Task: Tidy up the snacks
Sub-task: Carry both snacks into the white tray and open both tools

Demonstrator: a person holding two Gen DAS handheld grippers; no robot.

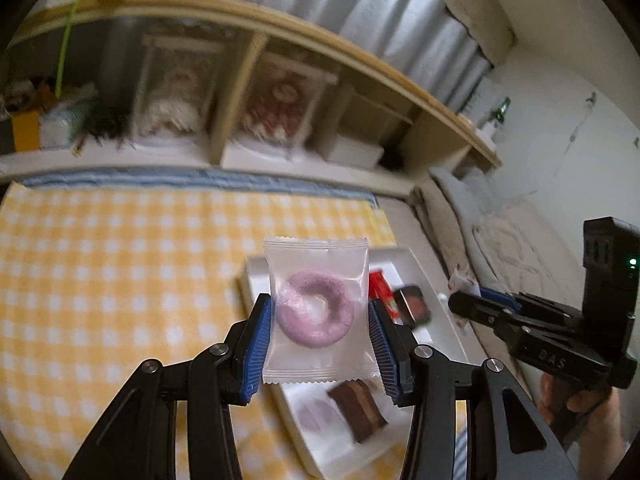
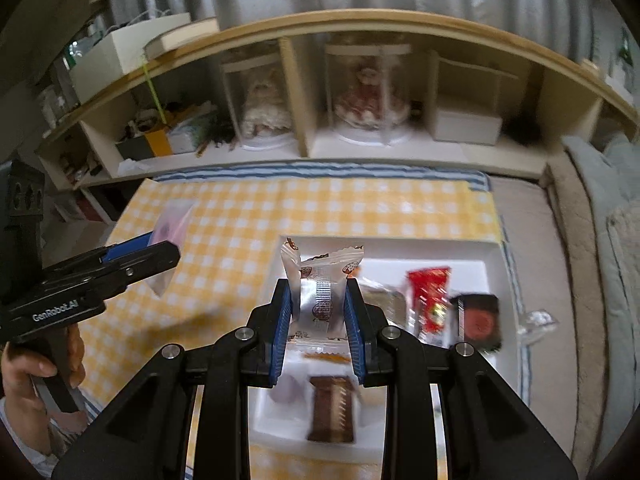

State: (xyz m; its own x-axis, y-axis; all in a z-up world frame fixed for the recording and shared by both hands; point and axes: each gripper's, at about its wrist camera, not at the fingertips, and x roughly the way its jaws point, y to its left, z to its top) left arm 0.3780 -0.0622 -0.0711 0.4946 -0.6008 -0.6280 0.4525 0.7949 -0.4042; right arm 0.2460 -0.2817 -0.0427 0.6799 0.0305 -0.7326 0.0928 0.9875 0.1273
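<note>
Over the yellow checked cloth point(image 1: 120, 260), we see both packets gripped above the white tray point(image 2: 490, 276): left gripper point(image 1: 318, 344) squeezes the donut packet point(image 1: 316, 312), right gripper point(image 2: 318, 312) the cookie packet point(image 2: 322, 280).

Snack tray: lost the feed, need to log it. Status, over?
Left gripper shut on clear-wrapped purple doughnut. Right gripper shut on silver cookie packet. Both held above white rectangular tray. Nothing in the way.

Home bedroom, doll shelf point(image 2: 320, 92) (cluttered), bedding point(image 2: 616, 216)
</note>
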